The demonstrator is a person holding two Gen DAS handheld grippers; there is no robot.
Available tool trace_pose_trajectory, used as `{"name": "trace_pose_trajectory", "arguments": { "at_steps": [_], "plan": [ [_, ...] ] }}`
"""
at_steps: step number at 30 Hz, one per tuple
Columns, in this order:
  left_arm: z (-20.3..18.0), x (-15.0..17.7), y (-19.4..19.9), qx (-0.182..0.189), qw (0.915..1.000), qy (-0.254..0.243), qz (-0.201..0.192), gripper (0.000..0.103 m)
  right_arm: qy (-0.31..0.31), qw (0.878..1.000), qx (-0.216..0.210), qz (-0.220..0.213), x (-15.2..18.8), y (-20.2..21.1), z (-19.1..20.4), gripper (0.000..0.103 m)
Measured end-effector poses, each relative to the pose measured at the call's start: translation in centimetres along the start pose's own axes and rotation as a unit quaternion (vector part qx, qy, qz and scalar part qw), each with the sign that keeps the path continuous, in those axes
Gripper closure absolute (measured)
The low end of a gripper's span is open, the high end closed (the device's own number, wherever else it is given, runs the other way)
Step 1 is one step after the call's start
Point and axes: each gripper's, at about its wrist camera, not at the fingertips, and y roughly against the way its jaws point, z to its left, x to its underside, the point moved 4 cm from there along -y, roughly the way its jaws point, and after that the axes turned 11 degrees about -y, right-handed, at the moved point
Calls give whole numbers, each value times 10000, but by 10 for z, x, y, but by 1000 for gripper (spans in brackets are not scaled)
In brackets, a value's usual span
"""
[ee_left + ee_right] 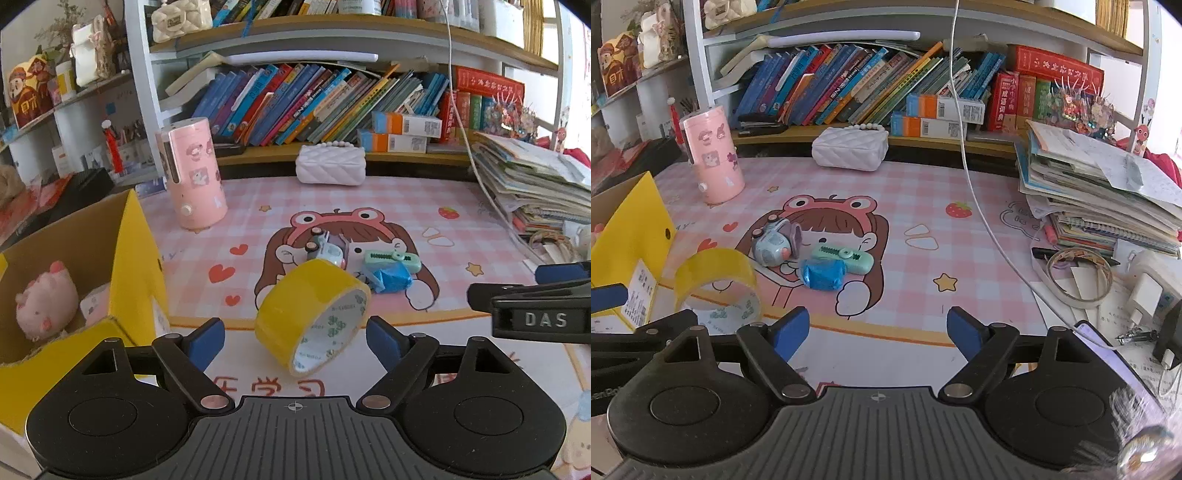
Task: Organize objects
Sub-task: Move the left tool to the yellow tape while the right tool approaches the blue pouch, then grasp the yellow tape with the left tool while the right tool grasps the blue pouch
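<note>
A yellow tape roll (314, 314) lies tilted on the pink desk mat, between and just ahead of my open left gripper (295, 338); it also shows in the right wrist view (716, 280). Behind it lie a small toy car (327, 247), a mint-green clip (393, 258) and a blue wrapped candy (391, 278); they also show in the right wrist view as car (774, 242), clip (842, 258) and candy (822, 275). A yellow cardboard box (136, 258) at the left holds a pink plush pig (44, 299). My right gripper (877, 330) is open and empty above the mat.
A pink cylinder (194, 177) and a white quilted purse (330, 166) stand at the back. A pile of books and papers (1100, 195), a thin tape ring (1078, 277), a white cable (975, 192) and a charger (1145, 295) crowd the right side. Bookshelves line the back.
</note>
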Motion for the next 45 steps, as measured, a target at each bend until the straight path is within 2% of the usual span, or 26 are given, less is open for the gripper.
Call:
{"name": "trace_pose_trajectory", "arguments": {
  "at_steps": [3, 8, 14, 16, 20, 23, 24, 30, 37, 44, 45],
  "plan": [
    [-1, -3, -17, -113, 9997, -117, 200, 20, 0, 10000, -17, 57, -2, -7, -4, 22],
    [3, -4, -45, -111, 9988, -12, 486, 31, 47, 9998, -60, 196, -5, -20, -4, 22],
    [-3, -2, -65, -101, 9976, -103, 672, 55, 176, 9991, -191, 339, -8, -35, 0, 21],
    [-1, -1, -67, -136, 9975, -103, 690, 71, 202, 9988, -208, 386, -8, -39, 1, 20],
    [-2, 2, -66, -30, 9971, -162, 742, 73, 219, 9984, -240, 454, -8, -46, 4, 20],
    [-2, 5, -59, 37, 9968, -194, 777, 82, 166, 9983, -277, 477, -10, -52, 5, 20],
    [-1, 7, -57, 82, 9965, -160, 819, 93, 144, 9983, -287, 489, -10, -55, 6, 20],
    [2, 22, -41, 379, 9938, 0, 1047, 97, 109, 9974, -427, 572, -12, -73, 16, 20],
    [22, 29, -25, 332, 9916, 613, 1091, 97, 299, 9955, -574, 694, -10, -105, 39, 23],
    [28, 35, -13, 246, 9918, 720, 1030, 97, 384, 9959, -514, 641, -12, -128, 49, 34],
    [28, 35, -12, 239, 9919, 720, 1020, 97, 372, 9960, -530, 617, -13, -130, 49, 40]
  ]
}}
